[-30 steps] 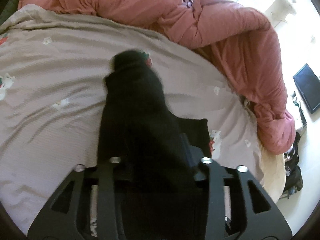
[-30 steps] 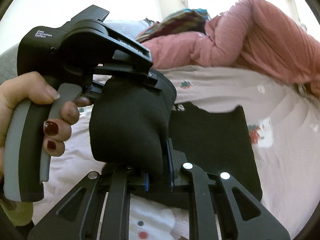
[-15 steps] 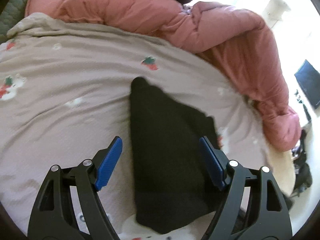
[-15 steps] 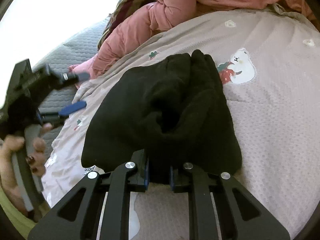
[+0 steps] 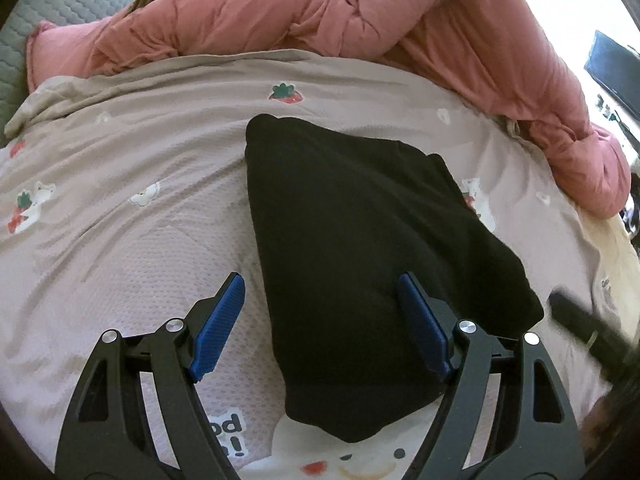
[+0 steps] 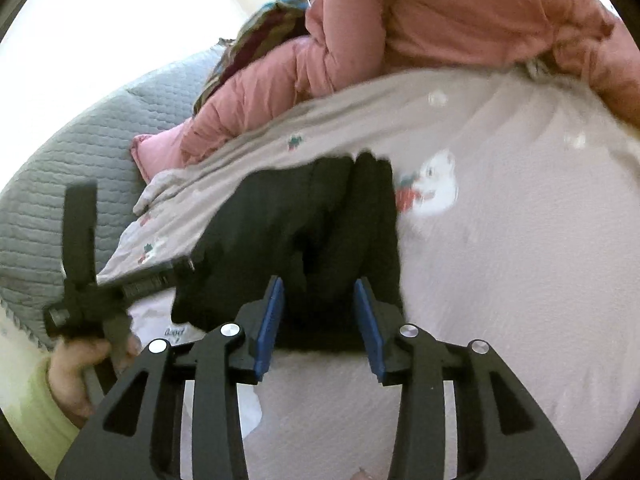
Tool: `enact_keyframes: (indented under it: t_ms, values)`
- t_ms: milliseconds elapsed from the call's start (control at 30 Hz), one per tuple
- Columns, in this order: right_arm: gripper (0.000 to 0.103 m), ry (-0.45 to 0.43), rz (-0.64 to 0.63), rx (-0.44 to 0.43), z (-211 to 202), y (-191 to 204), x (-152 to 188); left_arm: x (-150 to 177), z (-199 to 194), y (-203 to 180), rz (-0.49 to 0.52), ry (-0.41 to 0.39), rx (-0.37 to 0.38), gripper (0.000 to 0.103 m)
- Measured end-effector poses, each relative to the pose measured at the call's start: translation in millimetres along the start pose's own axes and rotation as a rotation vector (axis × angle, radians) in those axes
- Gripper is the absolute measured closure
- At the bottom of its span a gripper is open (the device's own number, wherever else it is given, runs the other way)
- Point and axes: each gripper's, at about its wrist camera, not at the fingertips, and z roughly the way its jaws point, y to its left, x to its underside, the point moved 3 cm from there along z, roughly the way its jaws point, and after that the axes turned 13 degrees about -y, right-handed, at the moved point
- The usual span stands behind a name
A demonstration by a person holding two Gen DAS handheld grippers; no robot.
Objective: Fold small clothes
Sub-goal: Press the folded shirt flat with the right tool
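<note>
L hand-held gripper (image 5: 320,320) is spread wide, holding nothing, its blue pads either side of the black garment (image 5: 360,248). R hand-held gripper (image 6: 320,320) is partly parted, garment's near edge between its pads, grip unclear. Garment lies folded on the bed sheet (image 5: 120,220). Pink duvet (image 5: 360,20) at 12 o'clock, grey quilt (image 6: 80,160) at 10.

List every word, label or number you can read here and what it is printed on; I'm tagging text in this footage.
"od" above "!": dark lettering on the printed bedsheet, near its lower edge beside the black garment; the word's start is hidden behind the left gripper.
Small dark print on the sheet at the right edge: too blurred to read.
Small print on the sheet below the garment in the right wrist view: too blurred to read.
</note>
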Motion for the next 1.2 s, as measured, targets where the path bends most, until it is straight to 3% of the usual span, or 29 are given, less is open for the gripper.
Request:
enact_keyframes:
  t_ms: [100, 267, 567, 867, 933, 1000, 1200]
  values:
    - [0.066, 0.005, 0.000, -0.010, 13.1, -1.6, -21.1, 3.9, -0.2, 4.4, -0.014, -0.004, 0.017, 0.032]
    - [0.066, 0.092, 0.041, -0.017, 61.3, -8.2, -45.3, 7.2, -0.2, 9.5, -0.023, -0.006, 0.048, 0.032]
    - [0.064, 0.264, 0.101, -0.008, 131.9, -12.6, -38.5, 9.3, -3.7, 10.1, -0.013, -0.013, 0.084, 0.032]
    - [0.062, 0.275, 0.181, -0.017, 159.9, -20.0, -37.3, 9.4, -2.9, 11.6, -0.030, -0.009, 0.103, 0.031]
    - [0.076, 0.273, 0.190, -0.037, 161.9, -19.2, -37.4, 9.8, -2.3, 11.9, -0.034, -0.008, 0.102, 0.031]
    - [0.084, 0.269, 0.177, -0.057, 162.0, -15.8, -37.9, 9.9, -2.0, 12.1, -0.037, -0.007, 0.102, 0.031]
    - [0.089, 0.166, 0.098, -0.094, 138.7, -5.2, -50.1, 11.8, -4.7, 12.8, -0.058, 0.001, 0.125, 0.031]
